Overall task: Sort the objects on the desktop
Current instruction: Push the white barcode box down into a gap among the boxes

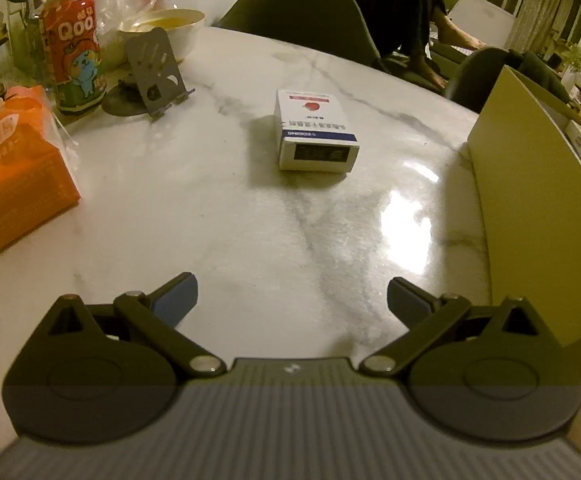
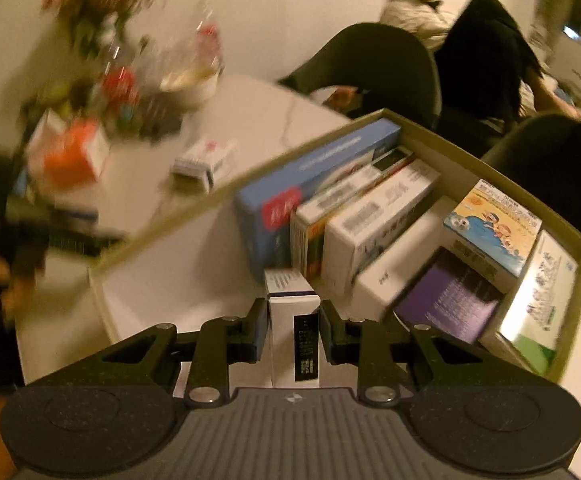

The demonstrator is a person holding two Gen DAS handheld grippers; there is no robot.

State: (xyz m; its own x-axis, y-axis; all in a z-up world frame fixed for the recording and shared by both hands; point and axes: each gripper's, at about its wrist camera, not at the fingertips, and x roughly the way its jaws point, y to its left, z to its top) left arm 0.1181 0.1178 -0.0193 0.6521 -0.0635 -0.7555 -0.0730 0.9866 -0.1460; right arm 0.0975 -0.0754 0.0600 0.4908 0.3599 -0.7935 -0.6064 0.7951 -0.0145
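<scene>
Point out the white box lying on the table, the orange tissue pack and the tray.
white box (image 1: 316, 128): left wrist view, top face.
orange tissue pack (image 1: 14, 172): left wrist view, front side.
tray (image 2: 218, 196): right wrist view, near rim.

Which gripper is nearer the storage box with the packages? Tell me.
Right. The right gripper, shut on a small white carton, is above the storage box interior. The left gripper hangs open over the marble table, the box wall beside it.

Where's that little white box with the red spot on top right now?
In the left wrist view the white box lies alone mid-table, ahead of the open left gripper, between the phone stand and the cardboard tray.
</scene>
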